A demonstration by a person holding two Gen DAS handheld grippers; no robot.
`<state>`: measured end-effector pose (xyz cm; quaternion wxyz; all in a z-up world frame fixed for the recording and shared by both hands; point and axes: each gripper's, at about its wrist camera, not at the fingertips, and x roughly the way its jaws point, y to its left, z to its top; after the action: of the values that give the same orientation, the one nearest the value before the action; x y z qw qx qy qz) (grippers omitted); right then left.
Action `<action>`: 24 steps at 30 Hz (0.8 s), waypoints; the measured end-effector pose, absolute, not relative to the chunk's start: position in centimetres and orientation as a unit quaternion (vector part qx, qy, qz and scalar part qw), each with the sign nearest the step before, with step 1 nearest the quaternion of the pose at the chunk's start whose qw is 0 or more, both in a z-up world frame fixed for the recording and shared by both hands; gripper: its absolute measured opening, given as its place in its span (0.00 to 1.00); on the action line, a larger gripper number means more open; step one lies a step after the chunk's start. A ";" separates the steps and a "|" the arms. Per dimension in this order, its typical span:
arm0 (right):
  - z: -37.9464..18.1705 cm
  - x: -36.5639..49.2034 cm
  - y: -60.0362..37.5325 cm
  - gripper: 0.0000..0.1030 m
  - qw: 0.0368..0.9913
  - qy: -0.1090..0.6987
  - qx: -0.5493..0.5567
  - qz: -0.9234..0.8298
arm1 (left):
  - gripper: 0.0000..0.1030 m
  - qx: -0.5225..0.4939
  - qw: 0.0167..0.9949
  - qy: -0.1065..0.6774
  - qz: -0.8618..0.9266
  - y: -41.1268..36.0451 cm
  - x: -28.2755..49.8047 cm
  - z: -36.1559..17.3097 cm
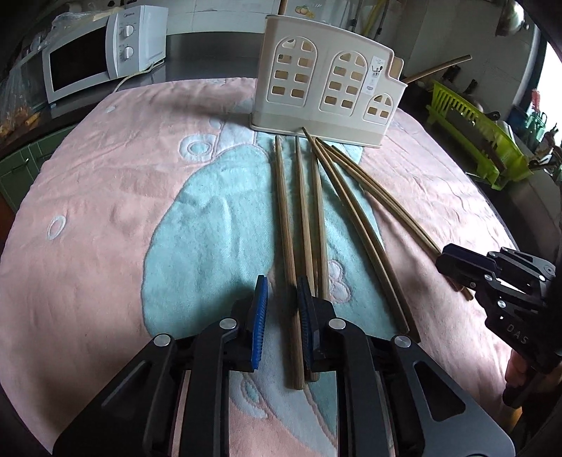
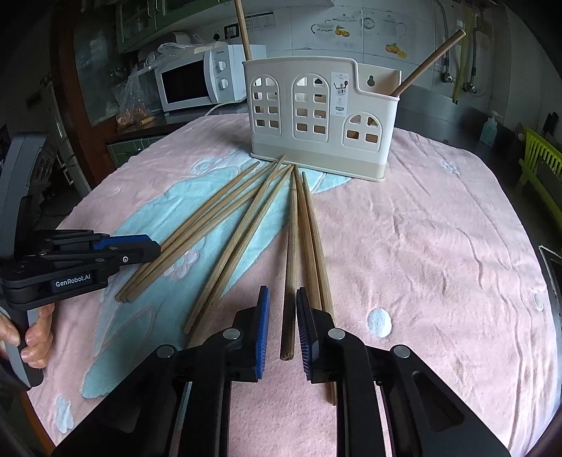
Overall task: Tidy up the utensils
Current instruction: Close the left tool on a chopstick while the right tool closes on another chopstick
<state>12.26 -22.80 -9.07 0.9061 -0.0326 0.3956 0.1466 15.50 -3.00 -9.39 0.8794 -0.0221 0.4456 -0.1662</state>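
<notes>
Left gripper (image 1: 282,298): I have it low over the towel (image 1: 105,197), jaws apart, gripping nothing; the butt end of the leftmost chopstick (image 1: 286,246) lies in the gap between the blue pads.

Right gripper (image 2: 282,309): also parted and empty; in my right wrist view a dark-tipped chopstick (image 2: 291,260) runs straight into the gap, its butt end just between the fingers.

Where the chopsticks are: all loose ones lie flat on the towel-covered worktop in a fan, thin tips gathered near the foot of the holder (image 2: 316,116), thick ends toward me.

Holder: cream plastic with arched cut-outs, upright at the far side of the towel; two sticks already lean in it, one (image 2: 426,63) in the right compartment, one (image 2: 242,28) at the back left.

Key relation: each stick's long axis runs away from me toward the holder, nearly in line with the gripper fingers, so I judge a close would catch a thick end along its length.

Nearer arm: left for the left group of three, right for the right group.

Doubt: whether the right gripper's pads touch the stick yet I cannot tell; the fisheye bends that edge.

Background: microwave (image 1: 102,59) behind left, green rack (image 1: 481,140) off right.
</notes>
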 end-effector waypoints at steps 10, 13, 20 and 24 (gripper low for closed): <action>-9.5 12.8 -22.8 0.13 0.904 0.402 -0.030 0.145 | 0.10 -0.006 0.883 0.444 -0.150 -3.3 15.6 -9.5; -9.9 13.1 -22.7 0.13 0.902 0.407 -0.028 0.145 | 0.10 -0.011 0.882 0.446 -0.150 -3.4 15.6 -9.5; -10.1 13.3 -22.6 0.09 0.900 0.410 -0.030 0.142 | 0.10 -0.013 0.882 0.446 -0.149 -3.6 15.5 -9.5; -9.9 13.2 -22.8 0.08 0.902 0.407 -0.026 0.139 | 0.10 -0.014 0.884 0.443 -0.148 -3.6 15.3 -9.5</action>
<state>13.22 -22.78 -9.90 0.9024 -0.0261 0.4071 0.1391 15.31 -3.58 -9.51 0.8843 -0.0140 0.4425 -0.1484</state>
